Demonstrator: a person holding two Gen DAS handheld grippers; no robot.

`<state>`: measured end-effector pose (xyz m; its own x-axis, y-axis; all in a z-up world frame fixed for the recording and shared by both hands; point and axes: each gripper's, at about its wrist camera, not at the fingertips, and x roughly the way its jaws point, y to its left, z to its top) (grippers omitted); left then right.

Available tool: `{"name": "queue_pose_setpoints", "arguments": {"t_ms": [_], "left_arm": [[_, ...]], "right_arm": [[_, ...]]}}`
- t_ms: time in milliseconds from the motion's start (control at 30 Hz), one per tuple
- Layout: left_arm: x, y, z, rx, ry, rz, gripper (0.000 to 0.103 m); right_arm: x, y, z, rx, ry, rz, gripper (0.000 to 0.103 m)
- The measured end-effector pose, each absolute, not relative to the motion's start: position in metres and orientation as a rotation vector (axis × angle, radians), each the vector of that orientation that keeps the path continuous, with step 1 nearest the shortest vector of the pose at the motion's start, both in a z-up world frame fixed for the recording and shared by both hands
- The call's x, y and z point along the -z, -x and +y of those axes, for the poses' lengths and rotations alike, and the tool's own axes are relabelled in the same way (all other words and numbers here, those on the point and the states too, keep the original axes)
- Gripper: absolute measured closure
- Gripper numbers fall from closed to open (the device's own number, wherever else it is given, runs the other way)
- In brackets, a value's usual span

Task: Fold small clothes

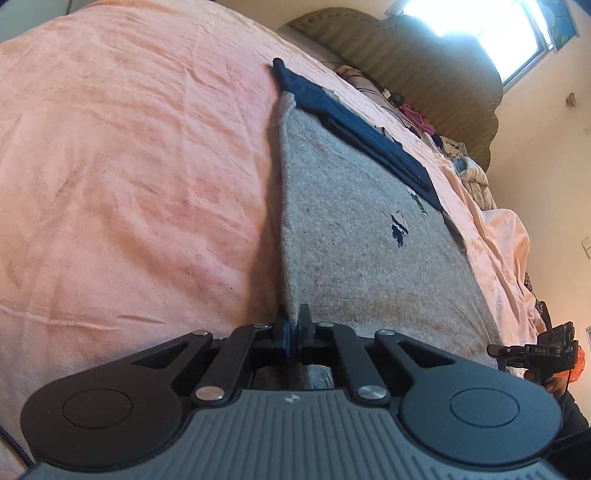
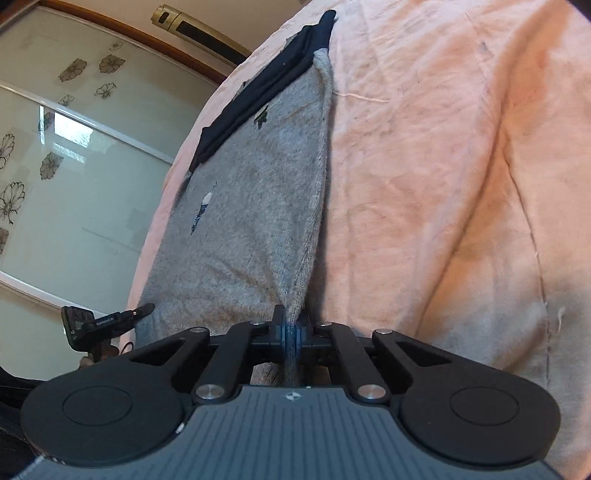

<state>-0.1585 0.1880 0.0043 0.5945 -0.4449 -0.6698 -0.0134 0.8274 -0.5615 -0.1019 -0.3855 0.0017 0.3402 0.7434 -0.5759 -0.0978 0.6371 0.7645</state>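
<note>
Setting: a bed covered with a wrinkled pink sheet (image 1: pixel 129 166), seen from two cameras mounted on hand-held tongs.
Garment: a small grey knitted garment (image 1: pixel 362 251) lies spread on the sheet, running from the bottom centre of the left view up toward the upper middle. A small dark motif marks its middle.
Dark band: a navy blue band (image 1: pixel 354 129) lies along the garment's far edge, upper centre of the left view and upper left of centre in the right view.
Left gripper (image 1: pixel 294 334): bottom centre of its own view, jaws pinched closed on the garment's near left edge, with grey fabric passing between the pads.
Right gripper (image 2: pixel 291 332): bottom centre of its own view, jaws pinched closed on the garment's near right edge, the cloth rising from the pads as a raised fold.
Across views: each gripper shows small at the lower outer side of the other's view.
Headboard: an olive padded headboard (image 1: pixel 424 66) at the upper right of the left view, below a bright window (image 1: pixel 476 22).
Clutter: a pile of mixed clothes (image 1: pixel 461 162) beside the headboard.
Wardrobe: frosted sliding doors with flower prints (image 2: pixel 74 147) fill the left of the right view.
</note>
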Motion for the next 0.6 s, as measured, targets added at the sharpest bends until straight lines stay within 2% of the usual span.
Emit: {"name": "queue_pose_setpoints", "arguments": {"t_ms": [33, 67, 100, 133, 167, 233, 267, 300, 333, 367, 433, 500, 600], "left_arm": [[-0.004, 0.161, 0.189, 0.281, 0.587, 0.913, 0.096], [-0.001, 0.163, 0.192, 0.312, 0.630, 0.934, 0.088], [0.002, 0.165, 0.194, 0.351, 0.680, 0.948, 0.082], [0.003, 0.169, 0.196, 0.380, 0.721, 0.945, 0.064], [0.003, 0.174, 0.195, 0.413, 0.762, 0.938, 0.042], [0.000, 0.178, 0.185, 0.451, 0.761, 0.927, 0.028], [-0.002, 0.180, 0.175, 0.448, 0.710, 0.924, 0.029], [-0.004, 0.181, 0.169, 0.437, 0.665, 0.913, 0.036], [-0.005, 0.179, 0.163, 0.417, 0.608, 0.926, 0.079], [0.000, 0.175, 0.160, 0.374, 0.565, 0.979, 0.099], [0.003, 0.178, 0.173, 0.378, 0.624, 0.974, 0.099], [-0.003, 0.185, 0.177, 0.361, 0.570, 0.975, 0.099], [0.000, 0.189, 0.181, 0.375, 0.566, 0.966, 0.099]], "right_arm": [[-0.003, 0.105, -0.385, -0.615, -0.710, 1.091, 0.086], [-0.006, 0.109, -0.384, -0.632, -0.715, 1.082, 0.071], [-0.008, 0.113, -0.383, -0.657, -0.727, 1.073, 0.061], [-0.012, 0.118, -0.378, -0.687, -0.736, 1.069, 0.041], [-0.014, 0.123, -0.375, -0.708, -0.730, 1.073, 0.030], [-0.015, 0.128, -0.362, -0.725, -0.712, 1.098, 0.030], [-0.015, 0.129, -0.357, -0.727, -0.700, 1.111, 0.044], [-0.013, 0.129, -0.352, -0.724, -0.672, 1.145, 0.059], [-0.009, 0.129, -0.346, -0.709, -0.626, 1.187, 0.090], [-0.008, 0.131, -0.347, -0.718, -0.610, 1.182, 0.095], [-0.011, 0.135, -0.357, -0.704, -0.610, 1.170, 0.095], [-0.014, 0.141, -0.373, -0.672, -0.620, 1.158, 0.095], [-0.005, 0.148, -0.388, -0.659, -0.686, 1.154, 0.099]]}}
